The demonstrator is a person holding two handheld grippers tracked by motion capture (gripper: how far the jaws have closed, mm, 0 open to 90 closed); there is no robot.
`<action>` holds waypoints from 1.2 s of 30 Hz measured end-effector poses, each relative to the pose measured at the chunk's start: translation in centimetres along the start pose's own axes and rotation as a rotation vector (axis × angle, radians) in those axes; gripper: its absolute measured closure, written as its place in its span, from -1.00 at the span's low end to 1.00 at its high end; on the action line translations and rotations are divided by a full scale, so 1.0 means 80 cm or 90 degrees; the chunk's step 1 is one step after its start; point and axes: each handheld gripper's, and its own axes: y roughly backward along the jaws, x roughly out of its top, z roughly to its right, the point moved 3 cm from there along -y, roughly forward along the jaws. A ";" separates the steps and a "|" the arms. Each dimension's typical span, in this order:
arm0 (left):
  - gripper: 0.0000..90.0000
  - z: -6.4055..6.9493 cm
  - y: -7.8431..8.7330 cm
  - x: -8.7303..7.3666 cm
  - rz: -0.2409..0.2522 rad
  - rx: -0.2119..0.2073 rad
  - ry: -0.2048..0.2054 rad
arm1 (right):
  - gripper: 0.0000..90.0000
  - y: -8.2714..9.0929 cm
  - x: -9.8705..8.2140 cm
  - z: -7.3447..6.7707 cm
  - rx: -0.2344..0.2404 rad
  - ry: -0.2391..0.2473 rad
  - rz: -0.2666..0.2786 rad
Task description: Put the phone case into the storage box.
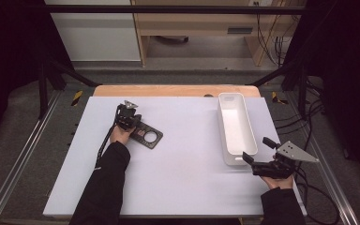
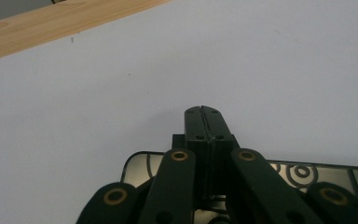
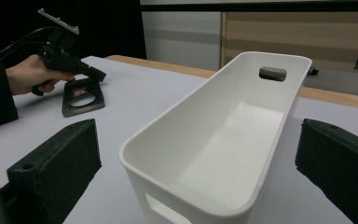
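- The left gripper (image 1: 130,117), in a hand (image 1: 120,134) whose black-sleeved forearm reaches up from the near edge of the white table (image 1: 178,187), is tipped steeply down over the far end of a flat dark plate (image 1: 146,136).
- Its jaws are clenched tight together with nothing between them, as the left gripper view shows; there the tips (image 2: 204,122) stand just past the plate's patterned edge (image 2: 307,172), over bare table (image 2: 98,93).
- The plate lies flat, well to the left of the white bin (image 1: 236,127), and has a round hole at its near end.
- The right gripper (image 1: 258,151) is held low and nearly level just beside the bin's near end, the hand (image 1: 276,180) at the table's right edge.
- Its jaws are spread wide, released, one to each side of the bin's near end wall (image 3: 186,205) and touching neither side; the bin (image 3: 223,140) stands upright and open.
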 end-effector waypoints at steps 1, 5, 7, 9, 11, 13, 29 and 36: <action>0.98 0.000 0.001 0.000 -0.003 0.001 -0.001 | -1.00 0.000 0.000 0.000 0.000 0.001 0.001; 0.98 0.001 0.004 -0.001 -0.016 0.006 -0.005 | -1.00 0.001 0.001 0.000 0.001 0.000 0.003; 0.98 0.001 0.007 -0.002 -0.027 0.005 -0.008 | -1.00 0.001 0.001 0.001 0.000 -0.001 0.003; 0.98 0.001 0.008 -0.002 -0.029 0.005 -0.006 | -1.00 0.001 0.001 0.000 0.001 -0.001 0.004; 0.98 0.002 0.011 -0.004 -0.035 0.002 -0.005 | -1.00 0.002 0.001 0.001 0.000 -0.003 0.006; 0.98 0.002 0.012 -0.005 -0.036 0.001 -0.006 | -1.00 0.002 0.002 0.001 0.000 -0.004 0.006; 0.98 0.006 0.038 -0.026 -0.042 -0.011 -0.010 | -1.00 0.002 0.003 0.000 0.004 -0.003 0.007; 0.98 0.002 0.043 -0.030 -0.044 -0.005 -0.013 | -1.00 0.002 0.003 0.000 0.004 -0.001 0.006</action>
